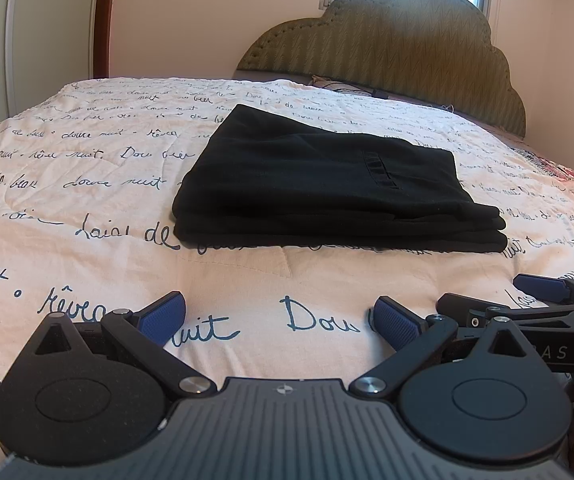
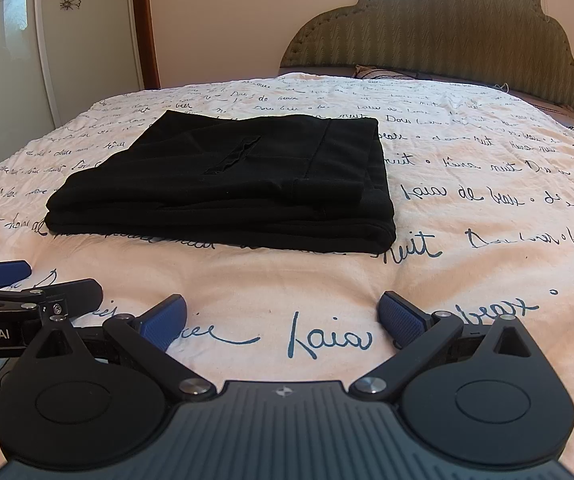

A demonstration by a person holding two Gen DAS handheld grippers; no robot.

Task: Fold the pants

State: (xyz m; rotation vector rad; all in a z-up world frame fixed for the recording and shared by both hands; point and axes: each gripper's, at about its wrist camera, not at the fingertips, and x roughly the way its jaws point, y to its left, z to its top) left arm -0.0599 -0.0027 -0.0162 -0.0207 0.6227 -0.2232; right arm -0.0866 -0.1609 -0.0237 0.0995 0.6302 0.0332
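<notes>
The black pants [image 1: 327, 184] lie folded in a flat rectangular stack of several layers on the bed, a pocket slit on top; they also show in the right wrist view [image 2: 239, 184]. My left gripper [image 1: 281, 320] is open and empty, low over the bedspread, well short of the stack's near edge. My right gripper [image 2: 283, 320] is open and empty, also short of the stack. Each gripper shows at the other view's edge: the right one [image 1: 539, 292], the left one [image 2: 15, 280]. Neither touches the pants.
The pants lie on a white bedspread [image 1: 87, 184] with blue handwriting print. A green padded headboard [image 1: 399, 56] stands behind. A wardrobe door [image 2: 15, 40] is at the left. A patterned pillow [image 1: 567, 176] lies at the right edge.
</notes>
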